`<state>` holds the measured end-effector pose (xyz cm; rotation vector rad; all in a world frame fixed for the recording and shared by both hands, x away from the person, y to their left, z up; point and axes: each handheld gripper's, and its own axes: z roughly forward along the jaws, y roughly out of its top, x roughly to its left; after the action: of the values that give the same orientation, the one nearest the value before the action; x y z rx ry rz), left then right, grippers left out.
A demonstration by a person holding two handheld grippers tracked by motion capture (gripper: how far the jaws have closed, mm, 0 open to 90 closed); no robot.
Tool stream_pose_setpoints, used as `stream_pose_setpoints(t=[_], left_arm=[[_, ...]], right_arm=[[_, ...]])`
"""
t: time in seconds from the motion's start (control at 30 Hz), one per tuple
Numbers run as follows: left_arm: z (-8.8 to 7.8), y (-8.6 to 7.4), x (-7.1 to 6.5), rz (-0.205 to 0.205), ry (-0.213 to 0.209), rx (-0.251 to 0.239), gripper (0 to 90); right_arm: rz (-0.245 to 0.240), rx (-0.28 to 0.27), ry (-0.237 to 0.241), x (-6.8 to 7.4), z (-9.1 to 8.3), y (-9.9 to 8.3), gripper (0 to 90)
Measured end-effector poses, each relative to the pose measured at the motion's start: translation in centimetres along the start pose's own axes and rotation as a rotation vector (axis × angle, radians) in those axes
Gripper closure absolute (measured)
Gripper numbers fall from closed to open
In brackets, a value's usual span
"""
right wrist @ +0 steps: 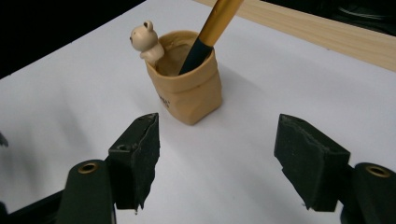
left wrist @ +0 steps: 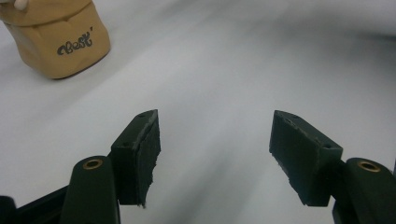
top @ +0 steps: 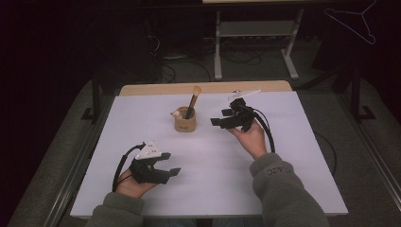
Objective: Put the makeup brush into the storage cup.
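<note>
White surface (top: 283, 179) ahead, both tools, left tool (left wrist: 215, 154) and right tool (right wrist: 217, 161), gaping and empty; right's nearer jaw could tip the tan bag-shaped pot (right wrist: 189, 88) holding a gold-handled brush (right wrist: 212, 28).

Two hand-held black grippers and grey-green sleeves

The person is wearing a grey-green fleece top whose right sleeve (top: 279, 189) is showing pale lettering near the cuff, too small to read, while the left sleeve (top: 116, 210) is showing a ribbed cuff. The left gripper (top: 168, 164) is carrying a pale grey three-cornered plate (top: 147, 150) dotted with small marks, and a black cable (top: 118, 165) is looping from its body. The right gripper (top: 222, 117) is wearing a similar pale plate (top: 243, 93), with black cables (top: 269, 130) arching behind it. In both gripper views the black jaws are showing rough, worn pads (left wrist: 149, 154), small screw holes and brass-coloured rivets (left wrist: 92, 163) at the arms.
</note>
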<state>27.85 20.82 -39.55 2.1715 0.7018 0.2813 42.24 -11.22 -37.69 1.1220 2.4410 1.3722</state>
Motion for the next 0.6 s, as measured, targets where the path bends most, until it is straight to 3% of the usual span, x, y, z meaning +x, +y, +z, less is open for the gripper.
stream_pose_setpoints(t=[0.1, 0.6], left_arm=[[0.0, 0.0, 0.0, -0.017, 0.002, -0.011, 32.2], [-0.1, -0.1, 0.2, -0.026, 0.009, -0.014, 29.5]], right_arm=[[-0.004, -0.006, -0.003, 0.0, -0.6, -0.6, 28.8], [-0.037, 0.001, -0.019, 0.3, -3.3, -3.1, 24.9]])
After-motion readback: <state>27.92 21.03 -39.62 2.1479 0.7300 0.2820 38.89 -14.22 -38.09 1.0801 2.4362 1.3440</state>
